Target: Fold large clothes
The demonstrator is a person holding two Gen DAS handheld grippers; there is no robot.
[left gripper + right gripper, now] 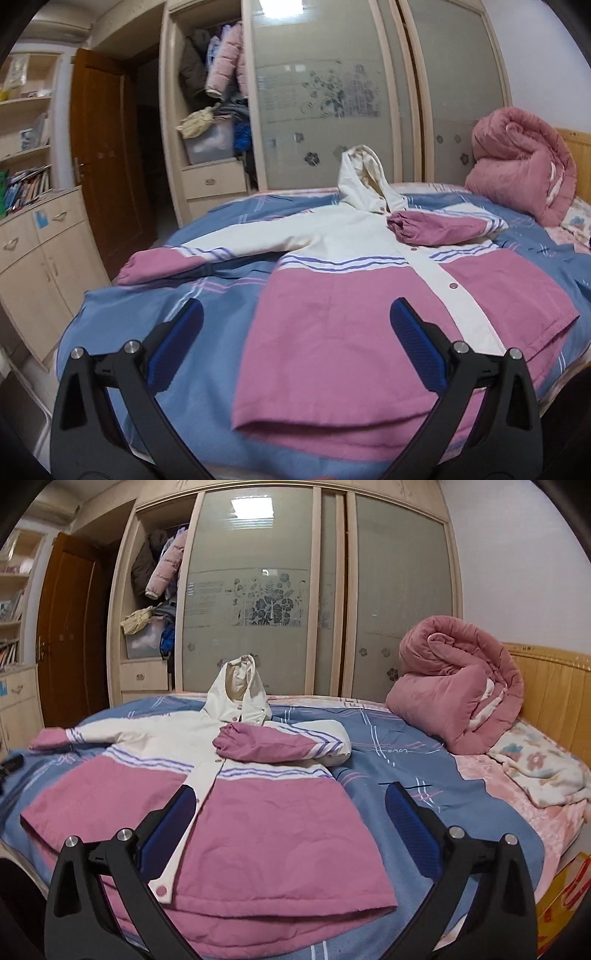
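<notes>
Behind the bed (424, 812), at the upper left of the frame, an open wardrobe (207, 110) is seen; hanging coats (225, 59) and a clear storage box (208, 144) (its contents cannot be told) are kept in it. On the blue cover the pink and white jacket (236, 812) is laid flat, one sleeve (273, 746) folded across the chest. Both the left gripper (295, 314) and the right gripper (290, 799) are held wide apart above the hem, and nothing is grasped.

One hooded jacket (369, 295) lay on one bed (192, 369); one rolled pink quilt (454, 686), two sliding wardrobe doors (251, 590) and two grippers (295, 332) were present.
</notes>
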